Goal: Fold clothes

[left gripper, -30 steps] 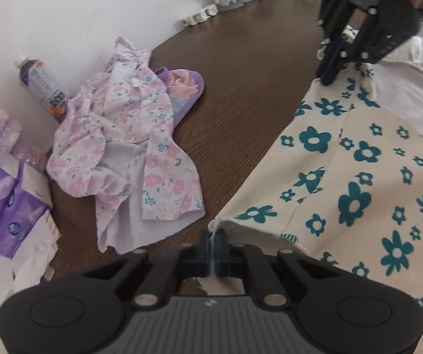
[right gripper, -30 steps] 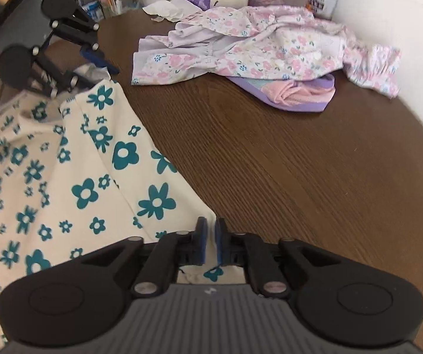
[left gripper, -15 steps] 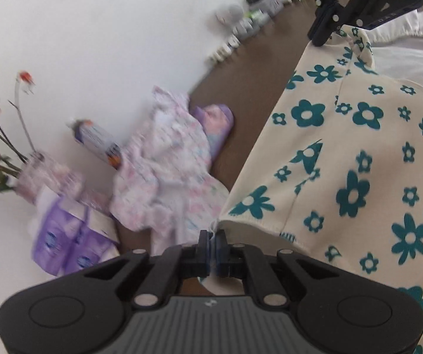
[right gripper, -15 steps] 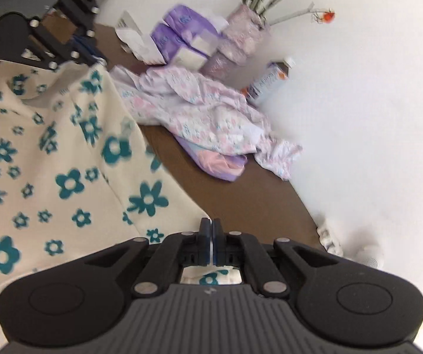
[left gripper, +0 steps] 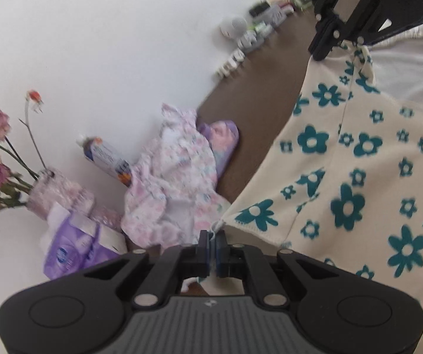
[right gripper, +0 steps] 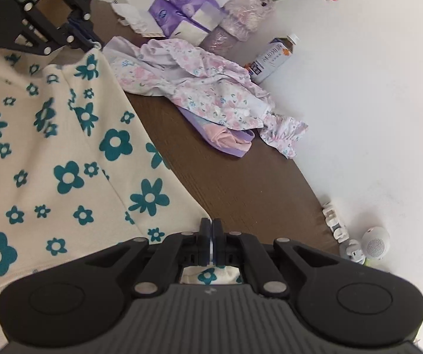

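Observation:
A cream garment with teal flowers is stretched between both grippers above the brown table. My left gripper is shut on one corner of its hem. My right gripper is shut on the opposite corner, with a bit of cloth bunched behind the pads. Each gripper also shows in the other's view: the right one at top right, the left one at top left. A pink floral garment lies crumpled on the table over a purple and pink piece.
Along the white wall stand a drink bottle, a vase of dried roses and purple tissue packs. A small white round speaker and little figurines sit by the table's far edge. A person's white sleeve is behind the cloth.
Both grippers have tilted upward and rolled, bringing the wall and vase into view. The flowered garment has come up off the table with them. The right pads have closed fully on the hem.

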Action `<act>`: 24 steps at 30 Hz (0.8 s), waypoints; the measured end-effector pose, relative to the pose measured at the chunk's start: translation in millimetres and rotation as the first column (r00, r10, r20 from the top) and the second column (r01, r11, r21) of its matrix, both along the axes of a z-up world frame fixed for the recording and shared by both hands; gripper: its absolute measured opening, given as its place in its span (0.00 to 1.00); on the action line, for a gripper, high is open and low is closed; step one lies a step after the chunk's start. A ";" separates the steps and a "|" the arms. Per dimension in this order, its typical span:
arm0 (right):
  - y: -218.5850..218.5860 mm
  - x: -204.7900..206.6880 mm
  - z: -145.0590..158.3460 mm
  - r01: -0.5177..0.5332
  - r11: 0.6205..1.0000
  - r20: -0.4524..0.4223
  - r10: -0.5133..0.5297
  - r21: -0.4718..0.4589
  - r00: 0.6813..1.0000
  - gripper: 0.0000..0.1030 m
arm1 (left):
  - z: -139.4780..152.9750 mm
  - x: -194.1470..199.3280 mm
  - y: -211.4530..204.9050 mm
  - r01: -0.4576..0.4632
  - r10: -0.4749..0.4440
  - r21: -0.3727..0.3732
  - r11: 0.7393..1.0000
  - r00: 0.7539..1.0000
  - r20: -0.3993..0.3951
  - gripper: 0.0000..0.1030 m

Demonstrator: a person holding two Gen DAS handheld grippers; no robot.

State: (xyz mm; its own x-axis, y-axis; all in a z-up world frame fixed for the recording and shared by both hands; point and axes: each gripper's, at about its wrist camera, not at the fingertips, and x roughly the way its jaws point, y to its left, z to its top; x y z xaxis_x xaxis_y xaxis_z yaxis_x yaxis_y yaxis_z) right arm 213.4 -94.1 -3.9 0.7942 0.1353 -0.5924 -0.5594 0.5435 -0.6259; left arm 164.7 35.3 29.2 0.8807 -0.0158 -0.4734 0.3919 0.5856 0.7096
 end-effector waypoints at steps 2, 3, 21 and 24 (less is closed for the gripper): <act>0.6 -6.8 11.0 -0.009 1.000 0.029 0.009 -0.001 1.000 0.01 | 6.1 -1.8 -0.3 0.005 -0.005 -0.001 1.000 1.000 0.023 0.03; -0.8 -8.1 18.4 -0.008 1.000 0.045 0.007 0.009 0.999 0.01 | 7.1 -0.7 -0.3 0.004 -0.004 0.001 1.000 1.000 0.029 0.03; -2.1 16.7 9.5 0.042 0.999 0.000 -0.042 0.022 0.999 0.01 | -21.4 43.9 2.3 -0.046 0.043 -0.028 0.999 0.994 -0.103 0.12; -0.5 26.4 -11.9 0.055 0.998 -0.060 -0.054 0.005 0.997 0.01 | -12.1 47.6 12.4 -0.100 0.090 -0.091 0.991 0.990 -0.110 0.41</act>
